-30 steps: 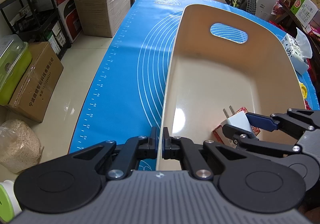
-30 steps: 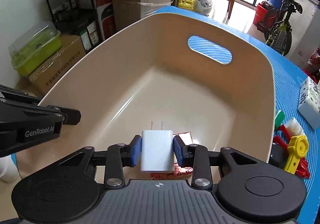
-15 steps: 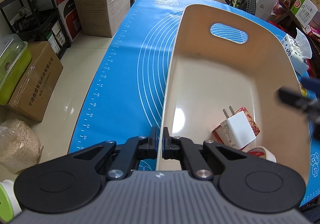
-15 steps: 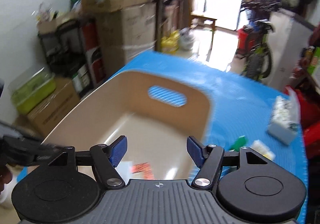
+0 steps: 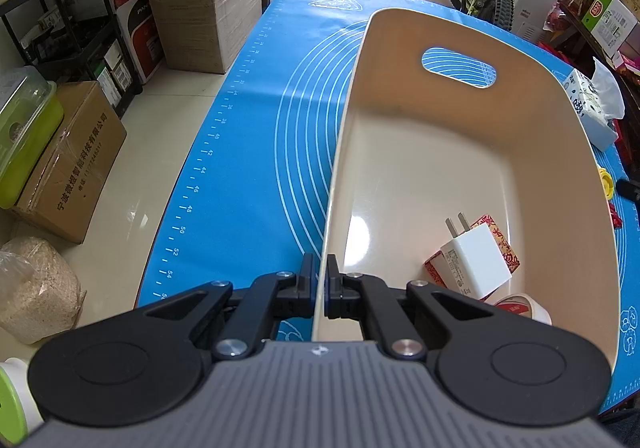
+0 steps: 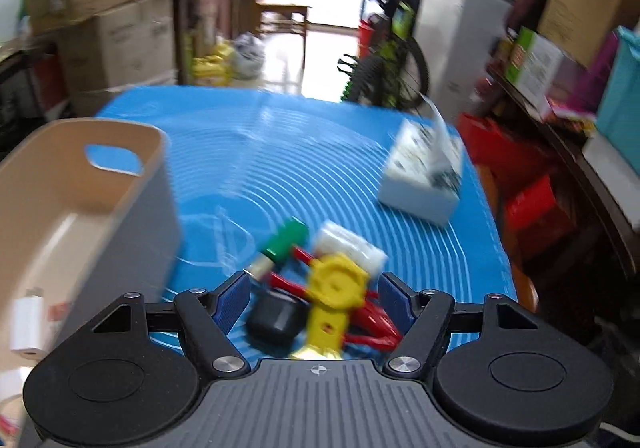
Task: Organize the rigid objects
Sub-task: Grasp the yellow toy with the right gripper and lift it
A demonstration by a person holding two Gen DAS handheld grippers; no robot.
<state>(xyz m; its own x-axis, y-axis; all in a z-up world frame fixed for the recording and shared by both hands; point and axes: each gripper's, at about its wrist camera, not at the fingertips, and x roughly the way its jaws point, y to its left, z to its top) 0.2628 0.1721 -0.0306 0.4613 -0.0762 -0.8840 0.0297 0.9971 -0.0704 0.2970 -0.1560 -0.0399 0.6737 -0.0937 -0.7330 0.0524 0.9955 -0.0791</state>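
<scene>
Left gripper (image 5: pixel 321 284) is clamped on the near rim of the beige bin (image 5: pixel 576 176), lower centre of the left view. White charger (image 5: pixel 476 262) lies inside at lower right, on a red patterned box (image 5: pixel 502 238), with a tape roll (image 5: pixel 520 308) beside it.

Right gripper (image 6: pixel 314 302) is spread wide and empty over the pile at lower centre of a blurred right view: yellow toy (image 6: pixel 334 290), black cylinder (image 6: pixel 276 322), red pieces (image 6: pixel 372 324), green-capped item (image 6: pixel 282 242).

Risks: with the items touching, two could be caught at once, or one pinched off-centre and dropped. The bin could be tipped if the rim clamp is levered.
</scene>
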